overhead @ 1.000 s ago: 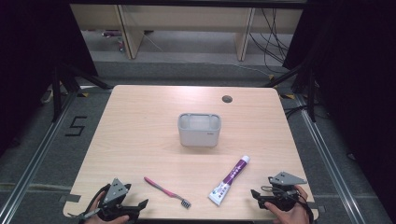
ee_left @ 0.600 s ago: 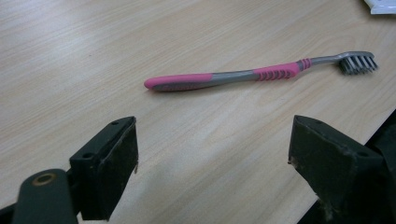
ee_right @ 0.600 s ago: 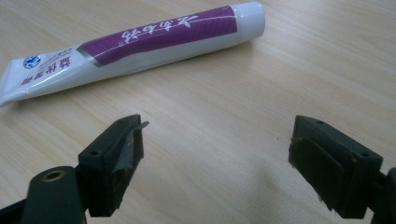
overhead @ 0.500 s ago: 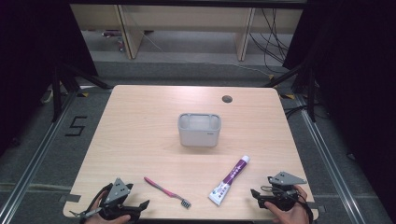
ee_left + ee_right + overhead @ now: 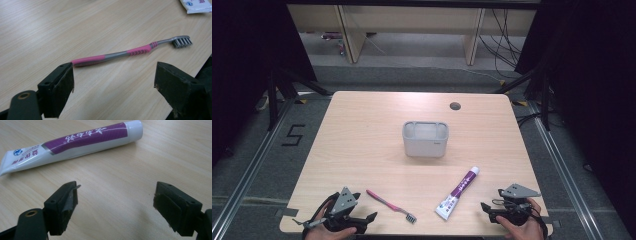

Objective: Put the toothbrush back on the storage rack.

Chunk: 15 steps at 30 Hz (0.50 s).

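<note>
A pink and grey toothbrush (image 5: 390, 205) (image 5: 130, 52) lies on the wooden table near its front edge, bristles toward the right. My left gripper (image 5: 367, 218) (image 5: 113, 85) stands open just left of it, jaws wide apart and empty, the handle end close to one jaw. A white and purple toothpaste tube (image 5: 457, 194) (image 5: 72, 142) lies flat to the right of the brush, cap pointing away. My right gripper (image 5: 487, 210) (image 5: 115, 205) rests open right of the tube, nothing between its jaws. A grey rectangular holder (image 5: 425, 138) stands upright at the table's middle.
The table (image 5: 362, 145) has a round cable hole (image 5: 455, 106) near its back right. Its front edge runs just under both hands. Dark floor with metal rails surrounds it, and shelving legs stand behind.
The left gripper has shifted slightly right toward the toothbrush handle. The right gripper, tube, brush and holder have stayed put.
</note>
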### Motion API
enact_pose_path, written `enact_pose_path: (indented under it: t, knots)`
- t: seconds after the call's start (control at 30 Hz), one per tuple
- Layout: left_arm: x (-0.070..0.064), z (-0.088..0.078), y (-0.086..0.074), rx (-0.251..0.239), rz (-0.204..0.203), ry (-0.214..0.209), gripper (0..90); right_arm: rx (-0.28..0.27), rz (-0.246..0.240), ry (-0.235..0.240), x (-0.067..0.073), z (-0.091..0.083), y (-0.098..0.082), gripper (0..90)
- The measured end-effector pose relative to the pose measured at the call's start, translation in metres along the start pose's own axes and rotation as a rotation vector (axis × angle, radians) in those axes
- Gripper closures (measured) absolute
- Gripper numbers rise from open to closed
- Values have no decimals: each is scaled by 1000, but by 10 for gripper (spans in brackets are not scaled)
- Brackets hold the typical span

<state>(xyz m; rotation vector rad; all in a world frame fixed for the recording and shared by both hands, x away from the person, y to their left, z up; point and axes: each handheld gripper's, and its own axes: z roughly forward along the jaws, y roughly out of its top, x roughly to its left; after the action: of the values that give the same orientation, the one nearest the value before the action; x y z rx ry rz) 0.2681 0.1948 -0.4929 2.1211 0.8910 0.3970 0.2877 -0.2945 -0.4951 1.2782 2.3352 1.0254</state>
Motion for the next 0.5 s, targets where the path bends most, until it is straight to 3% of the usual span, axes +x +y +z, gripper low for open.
enact_pose_path:
  t: [0.07, 0.2, 0.27, 0.37, 0.4, 0.5]
  knots:
    - [0, 2, 2, -1, 6, -6, 157, -19, -26, -43, 0, -1, 0, 204]
    - [-1, 7, 4, -3, 24, -15, 155, -18, -30, -47, -1, -1, 0, 209]
    - [-3, 13, 6, 13, 57, -20, 155, -19, -32, -52, 0, -1, 0, 220]
    - [-4, 15, 8, 15, 68, -25, 155, -18, -35, -51, 0, -1, 0, 221]
    - [-5, 16, 10, 10, 73, -33, 155, -6, -22, -25, 1, 0, 0, 221]
    - [-6, 17, 11, 11, 86, -34, 157, 6, -24, -8, 1, 1, -1, 220]
